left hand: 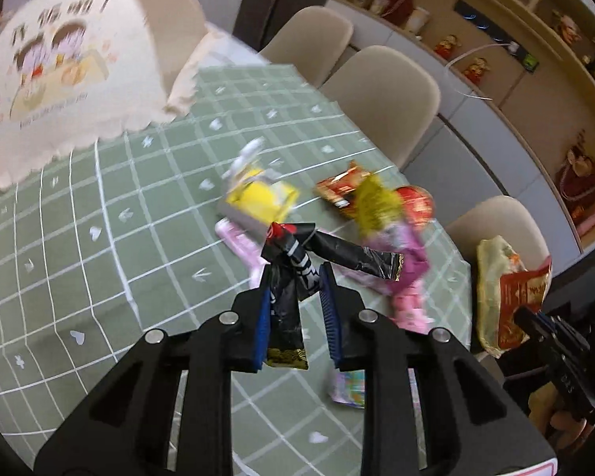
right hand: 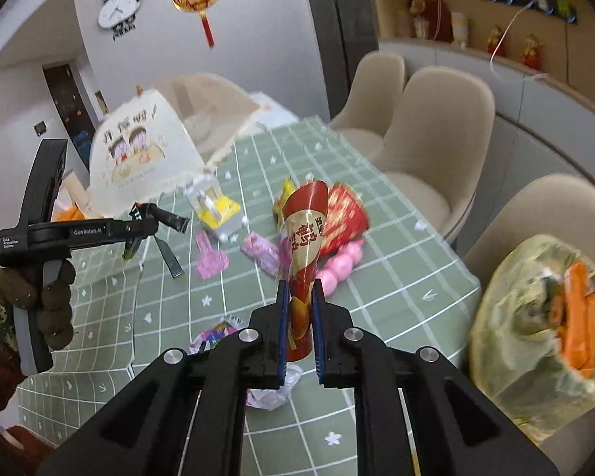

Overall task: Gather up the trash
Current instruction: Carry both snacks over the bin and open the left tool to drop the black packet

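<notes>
My left gripper [left hand: 295, 273] is shut on a crumpled black wrapper [left hand: 285, 313], held above the green checked tablecloth [left hand: 99, 277]. In the right wrist view the left gripper [right hand: 139, 230] hangs at the left with that black wrapper [right hand: 170, 218] dangling from it. My right gripper [right hand: 300, 283] is shut on a red and gold snack wrapper [right hand: 305, 230], upright between the pads. A yellowish translucent trash bag [right hand: 535, 317] sits off the table's right edge. More trash lies on the cloth: a yellow box [left hand: 261, 198], red packets [left hand: 341, 186] and pink wrappers [left hand: 238, 238].
A white mesh food cover [left hand: 59, 79] with a cartoon print stands at the table's far left. Beige chairs [left hand: 380, 91] line the right side, with shelves [left hand: 535, 59] behind them. A gloved hand [right hand: 51, 297] holds the left gripper's handle. A colourful wrapper [left hand: 349, 388] lies near the front.
</notes>
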